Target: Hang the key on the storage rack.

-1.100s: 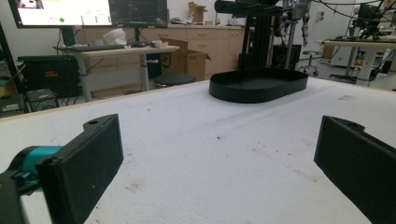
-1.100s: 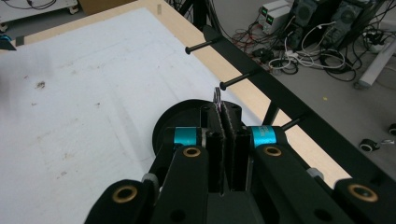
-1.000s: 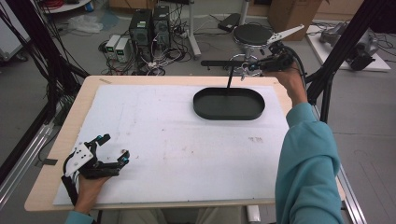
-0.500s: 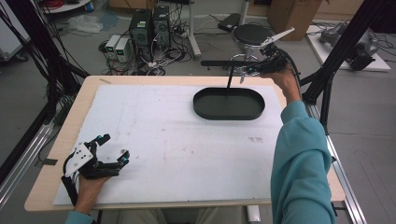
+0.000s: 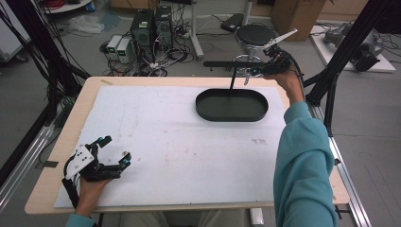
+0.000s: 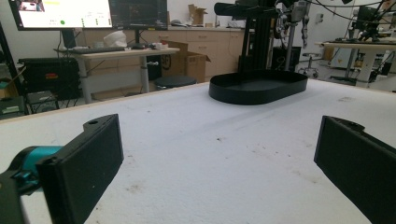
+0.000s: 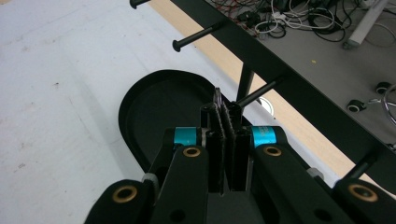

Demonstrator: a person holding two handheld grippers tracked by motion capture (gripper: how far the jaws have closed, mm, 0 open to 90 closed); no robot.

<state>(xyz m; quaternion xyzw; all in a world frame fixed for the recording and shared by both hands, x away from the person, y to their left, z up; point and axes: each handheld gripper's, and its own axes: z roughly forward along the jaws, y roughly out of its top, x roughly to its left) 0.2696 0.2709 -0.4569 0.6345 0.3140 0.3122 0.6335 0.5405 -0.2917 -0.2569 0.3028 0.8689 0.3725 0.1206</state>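
Computer towers [image 5: 151,26], a stool [image 5: 255,34], perhaps a cardboard box [image 5: 291,12] behind.

Black oval metal tray [image 5: 231,105] sits far right on white foam board [image 5: 165,142]; black pegged rack [image 5: 234,66] stands in it.

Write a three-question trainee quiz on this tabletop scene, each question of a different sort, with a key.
1. True or false: the left gripper, low over the white mat, has its jaws spread wide with nothing between them.
2. Multiple choice: the black oval tray holds A) a cup, B) nothing loose that can be seen, C) a stack of plates.
3. Fill in: the right gripper is raised beside the black rack that stands from the tray, with its jaws pressed ______.

Key: 1 true; 2 B; 3 together, on something thin that cannot be made out.
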